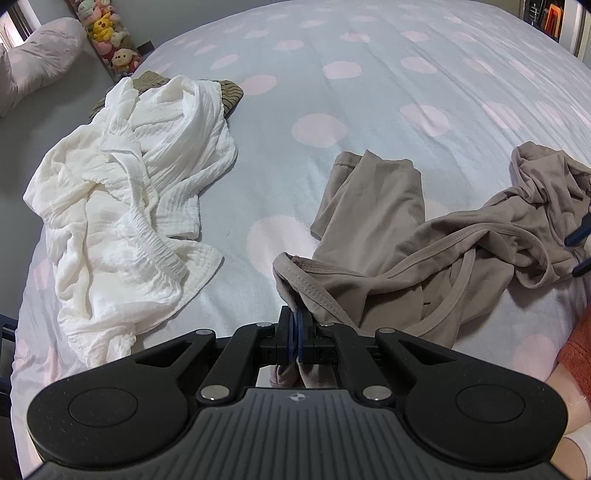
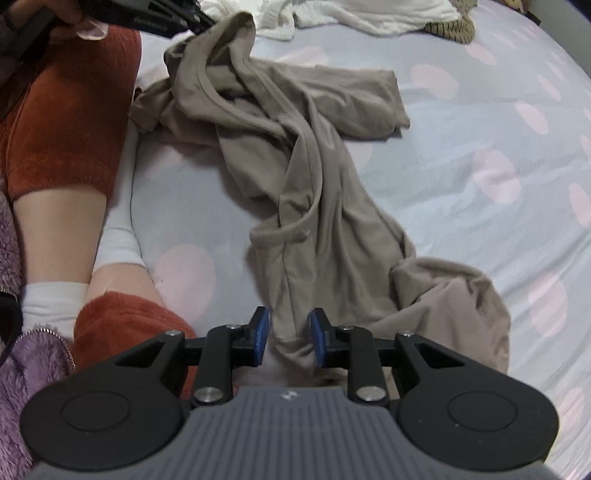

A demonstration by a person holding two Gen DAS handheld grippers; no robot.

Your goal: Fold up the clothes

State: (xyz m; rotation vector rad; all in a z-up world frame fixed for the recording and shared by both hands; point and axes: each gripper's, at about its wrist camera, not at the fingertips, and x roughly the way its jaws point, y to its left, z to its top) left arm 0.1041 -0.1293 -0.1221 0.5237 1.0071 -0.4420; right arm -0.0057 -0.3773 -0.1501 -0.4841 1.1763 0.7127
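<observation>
The left wrist camera sits just behind its gripper's black fingers (image 1: 295, 332), angled steeply down and looking far across the dotted bedspread (image 1: 369, 74). The right wrist camera looks the same way over its own blue pads (image 2: 263, 332), tilted down close above the bed. Both views share the taupe garment (image 1: 388, 258) (image 2: 314, 184) and white clothing (image 1: 129, 184) (image 2: 351, 11)
</observation>
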